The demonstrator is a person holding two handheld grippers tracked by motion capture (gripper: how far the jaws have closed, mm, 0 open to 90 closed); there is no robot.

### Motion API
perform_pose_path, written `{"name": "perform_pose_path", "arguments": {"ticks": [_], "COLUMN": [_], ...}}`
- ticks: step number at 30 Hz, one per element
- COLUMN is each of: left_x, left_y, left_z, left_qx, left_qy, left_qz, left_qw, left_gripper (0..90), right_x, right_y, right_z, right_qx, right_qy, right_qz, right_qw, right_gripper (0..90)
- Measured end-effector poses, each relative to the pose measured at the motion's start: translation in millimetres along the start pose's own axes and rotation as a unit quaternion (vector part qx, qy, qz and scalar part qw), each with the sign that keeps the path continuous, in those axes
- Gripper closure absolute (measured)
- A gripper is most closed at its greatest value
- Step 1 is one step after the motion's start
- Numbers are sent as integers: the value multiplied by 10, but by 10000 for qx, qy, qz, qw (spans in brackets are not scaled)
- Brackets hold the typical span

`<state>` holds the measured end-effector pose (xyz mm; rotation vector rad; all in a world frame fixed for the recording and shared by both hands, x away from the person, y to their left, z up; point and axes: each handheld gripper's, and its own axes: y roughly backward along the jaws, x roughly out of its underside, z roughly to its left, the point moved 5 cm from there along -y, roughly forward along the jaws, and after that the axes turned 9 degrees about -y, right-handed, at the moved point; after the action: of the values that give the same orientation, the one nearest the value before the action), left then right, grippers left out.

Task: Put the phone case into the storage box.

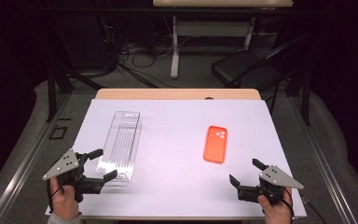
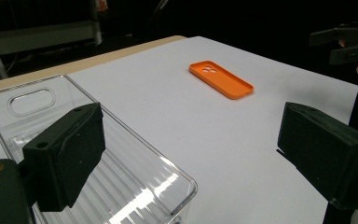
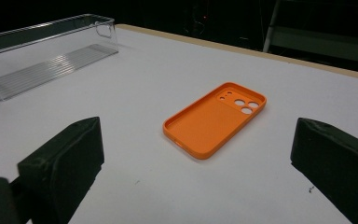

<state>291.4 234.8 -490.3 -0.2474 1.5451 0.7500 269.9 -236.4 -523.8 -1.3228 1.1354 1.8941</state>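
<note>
An orange phone case [image 1: 215,143] lies hollow side up on the white table sheet, right of centre; it also appears as the orange case [image 2: 221,80] and the orange case [image 3: 216,118]. A long clear plastic tray [image 1: 120,143] lies left of centre, seen too as the clear tray [image 2: 135,172] and the clear tray [image 3: 46,51]. My left gripper [image 1: 105,164] is open at the tray's near end, its jaws spread on either side of the near right corner. My right gripper [image 1: 247,171] is open and empty, near the front edge, a little short of the case.
The white sheet [image 1: 177,154] covers most of a wooden table [image 1: 177,94]. Behind it stand a black chair [image 1: 247,67], a desk leg [image 1: 174,46] and loose cables on the floor. A metal rail [image 1: 23,163] runs along the left side.
</note>
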Motion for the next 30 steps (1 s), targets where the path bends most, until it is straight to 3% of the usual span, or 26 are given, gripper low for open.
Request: {"name": "perform_pose_path", "arguments": {"ticks": [3, 8, 15, 21, 25, 30], "left_x": [-43, -129, -207, -267, -314, -356], "left_y": [-41, -125, -329, -433, -541, -636], "left_z": [34, 82, 212, 291, 357, 418], "left_qx": [7, 36, 222, 170, 122, 81], "left_qy": [118, 126, 615, 657, 687, 667], "left_qz": [28, 88, 381, 490, 597, 732], "left_qw": [9999, 9999, 9971, 9965, 9958, 9950], "left_gripper": [76, 76, 76, 75, 74, 5], "right_x": [-28, -113, -222, -298, -336, -406], "right_y": [-39, -123, -211, -325, -465, -591], "right_z": [12, 19, 7, 2, -9, -13], "right_qx": [6, -19, -49, -66, -119, -176], "right_qy": [0, -10, -101, -80, -204, -314], "right_qz": [67, 288, 509, 634, 844, 909], "right_qw": [10000, 9996, 9986, 9979, 9961, 9952], "right_gripper": [12, 7, 4, 0, 0, 0]}}
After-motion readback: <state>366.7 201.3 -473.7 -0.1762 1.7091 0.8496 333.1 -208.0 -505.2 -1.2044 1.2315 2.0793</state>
